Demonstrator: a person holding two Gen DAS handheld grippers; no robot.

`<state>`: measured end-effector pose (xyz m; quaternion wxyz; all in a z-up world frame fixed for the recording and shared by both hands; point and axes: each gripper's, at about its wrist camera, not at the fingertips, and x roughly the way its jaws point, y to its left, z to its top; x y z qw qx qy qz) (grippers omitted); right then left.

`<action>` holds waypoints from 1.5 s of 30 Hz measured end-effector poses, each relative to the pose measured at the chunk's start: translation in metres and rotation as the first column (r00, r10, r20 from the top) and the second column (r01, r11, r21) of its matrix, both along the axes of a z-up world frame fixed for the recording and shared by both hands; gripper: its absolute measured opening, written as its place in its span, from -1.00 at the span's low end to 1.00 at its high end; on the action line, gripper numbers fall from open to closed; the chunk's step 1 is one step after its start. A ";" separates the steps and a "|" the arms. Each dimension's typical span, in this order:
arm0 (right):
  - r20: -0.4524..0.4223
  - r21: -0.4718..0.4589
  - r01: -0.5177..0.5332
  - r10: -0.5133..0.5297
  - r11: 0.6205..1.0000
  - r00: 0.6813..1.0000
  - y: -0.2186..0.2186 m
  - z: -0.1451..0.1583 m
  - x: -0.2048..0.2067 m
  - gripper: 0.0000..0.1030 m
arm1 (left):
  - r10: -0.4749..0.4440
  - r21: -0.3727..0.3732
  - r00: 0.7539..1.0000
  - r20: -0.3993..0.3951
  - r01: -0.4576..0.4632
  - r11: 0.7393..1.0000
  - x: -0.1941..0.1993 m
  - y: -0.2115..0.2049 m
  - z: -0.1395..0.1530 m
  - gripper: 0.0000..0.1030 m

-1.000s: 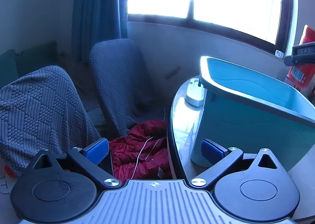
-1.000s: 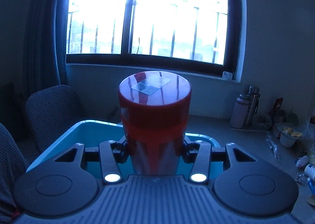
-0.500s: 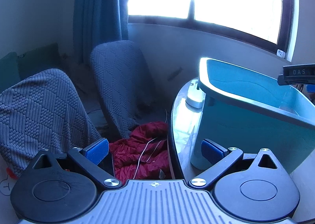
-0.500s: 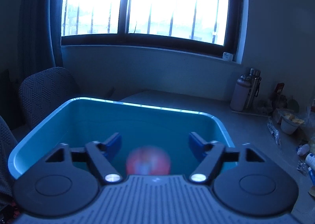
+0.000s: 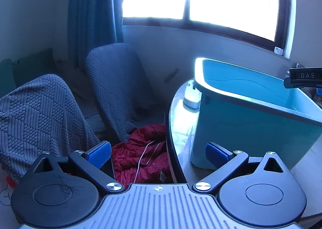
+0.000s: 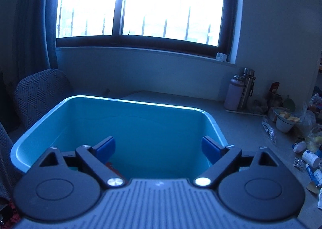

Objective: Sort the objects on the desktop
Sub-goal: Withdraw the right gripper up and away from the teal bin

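Your right gripper (image 6: pixel 158 147) is over the blue bin (image 6: pixel 213 120), and its jaws have just been opening, with nothing between them. A bit of red thing (image 6: pixel 111 167) shows low in the bin. Your left gripper (image 5: pixel 159 151) is wide open and empty, beside the bin.

Right gripper (image 6: pixel 158 148): jaws spread wide, having just been opening, nothing between them. Blue pads (image 6: pixel 209 146) face each other across a clear gap, tilted slightly down and pointing toward the far side. Black linkage arms splay out symmetrically from the body, both pivot pins visible.

Left gripper (image 5: pixel 159 151): jaws also wide apart, nothing between the blue pads (image 5: pixel 218 151). Tilted moderately downward, aimed toward the far left. Linkage arms splayed evenly to both sides.

In the left wrist view, a dark part of the right gripper's body shows at the far right edge, higher than the left gripper. No hands or sleeves visible in either view.
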<state>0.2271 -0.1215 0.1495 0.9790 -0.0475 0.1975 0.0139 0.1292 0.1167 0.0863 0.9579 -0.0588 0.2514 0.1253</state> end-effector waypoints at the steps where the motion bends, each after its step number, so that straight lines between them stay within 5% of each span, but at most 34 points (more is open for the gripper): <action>1: 0.002 0.000 0.007 -0.007 1.000 1.000 -0.001 0.001 -0.003 0.79 | -0.006 -0.001 1.000 0.002 0.006 1.000 -0.001 0.000 0.000 0.97; 25: -0.053 0.093 0.104 -0.100 0.990 0.994 -0.010 -0.026 -0.102 0.80 | -0.172 -0.003 0.985 0.018 0.172 0.985 -0.043 0.014 0.007 0.97; 45: -0.104 0.098 0.124 -0.114 0.987 0.988 -0.013 -0.022 -0.122 0.89 | -0.204 -0.031 0.979 -0.026 0.204 0.979 -0.035 0.020 0.027 0.97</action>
